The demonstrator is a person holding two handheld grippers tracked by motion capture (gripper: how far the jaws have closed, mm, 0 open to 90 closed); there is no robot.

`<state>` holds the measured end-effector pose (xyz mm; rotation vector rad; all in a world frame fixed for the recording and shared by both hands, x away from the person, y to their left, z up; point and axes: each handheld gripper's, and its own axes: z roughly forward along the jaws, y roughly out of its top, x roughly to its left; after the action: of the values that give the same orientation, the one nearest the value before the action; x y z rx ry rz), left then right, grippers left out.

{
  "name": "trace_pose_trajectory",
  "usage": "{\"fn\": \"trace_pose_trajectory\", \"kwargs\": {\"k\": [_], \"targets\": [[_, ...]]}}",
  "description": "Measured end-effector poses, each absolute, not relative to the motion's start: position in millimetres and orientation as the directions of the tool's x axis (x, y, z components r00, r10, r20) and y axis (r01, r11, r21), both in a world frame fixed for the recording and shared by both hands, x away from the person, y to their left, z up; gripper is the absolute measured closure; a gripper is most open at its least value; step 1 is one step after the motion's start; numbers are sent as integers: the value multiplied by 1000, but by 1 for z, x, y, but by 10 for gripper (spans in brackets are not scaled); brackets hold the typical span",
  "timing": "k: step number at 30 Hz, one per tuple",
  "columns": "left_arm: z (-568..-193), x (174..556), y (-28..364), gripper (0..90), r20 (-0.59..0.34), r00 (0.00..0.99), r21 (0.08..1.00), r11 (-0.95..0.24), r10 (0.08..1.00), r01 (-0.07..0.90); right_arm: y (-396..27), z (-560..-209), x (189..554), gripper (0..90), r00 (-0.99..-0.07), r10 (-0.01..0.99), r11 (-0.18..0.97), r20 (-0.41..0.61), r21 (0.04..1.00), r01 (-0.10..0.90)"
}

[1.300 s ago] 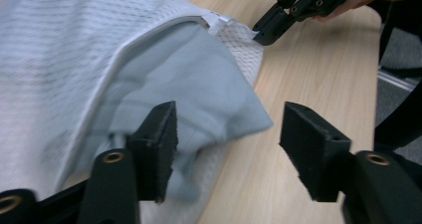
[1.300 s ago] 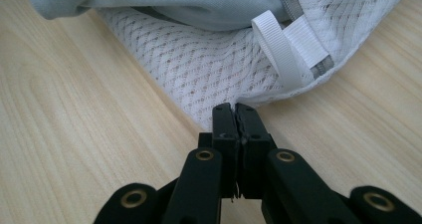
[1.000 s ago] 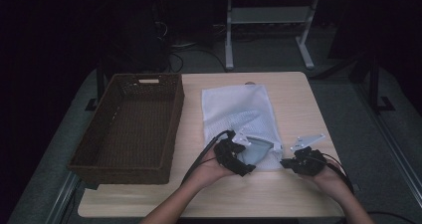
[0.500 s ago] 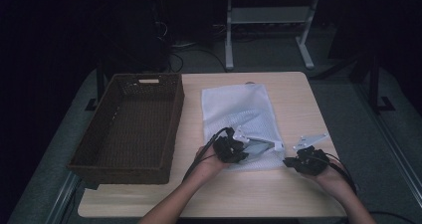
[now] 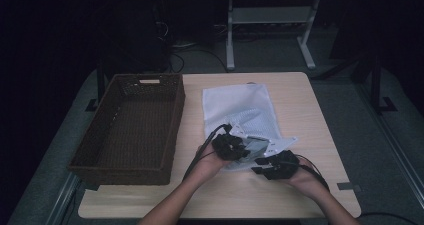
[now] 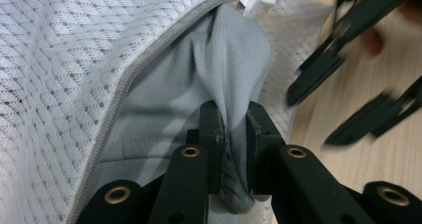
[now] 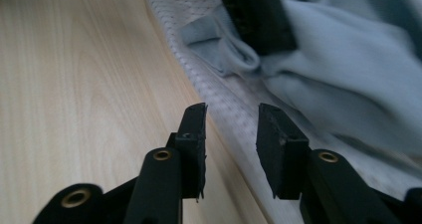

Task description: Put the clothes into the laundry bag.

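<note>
Down at the near edge of the worktop (image 5: 300,100), the white mesh laundry bag (image 5: 235,102) lies flat with its zipped mouth turned toward the person, and a pale grey garment (image 6: 199,99) sits half in, half out of that opening. The left gripper (image 6: 233,127) has its jaws clamped on a bunched fold of the grey fabric right at the mouth, just beside the zipper (image 6: 144,59). Looks to me like that pinch is what's pulling the cloth free of the mesh, or maybe feeding it in; can't say which from this alone.

The right gripper (image 7: 231,134) has its jaws apart with nothing between them. They've just been opening, and they hang over the bag's mesh edge where it meets bare wood, pointing at the garment. My guess is it let go so it can re-grab somewhere better, probably the bag's rim, to hold the mouth steady while the left does the tugging.

The brown wicker basket (image 5: 125,130) sits to the left of the bag, well apart from both hands, looking empty. Probably that's where the garment or the bag ends up.
</note>
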<state>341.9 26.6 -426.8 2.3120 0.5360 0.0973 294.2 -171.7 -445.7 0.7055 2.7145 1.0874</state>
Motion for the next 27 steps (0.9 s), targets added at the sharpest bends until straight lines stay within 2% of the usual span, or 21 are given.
{"fn": "trace_pose_trajectory", "kwargs": {"k": [7, 12, 13, 19, 22, 27], "targets": [[-422, 344, 32, 804, -96, 910, 703, -619, 403, 349, -152, -460, 306, 596, -889, 455, 646, 52, 667, 371], [-418, 345, 33, 805, -107, 906, 716, -601, 409, 356, -150, -466, 308, 623, -885, 464, 653, 35, 662, 368], [-418, 345, 34, 804, -113, 902, 722, -590, 417, 363, -150, -466, 309, 689, -875, 484, 644, 37, 662, 384], [-417, 346, 35, 804, -109, 897, 725, -583, 427, 366, -150, -467, 309, 893, -862, 507, 640, 8, 666, 383], [-419, 347, 33, 804, -81, 893, 715, -598, 443, 362, -148, -466, 309, 900, -865, 502, 656, -23, 661, 364], [-429, 351, 26, 804, -83, 888, 696, -611, 453, 377, -149, -464, 307, 900, -879, 477, 666, -2, 653, 361]]}}
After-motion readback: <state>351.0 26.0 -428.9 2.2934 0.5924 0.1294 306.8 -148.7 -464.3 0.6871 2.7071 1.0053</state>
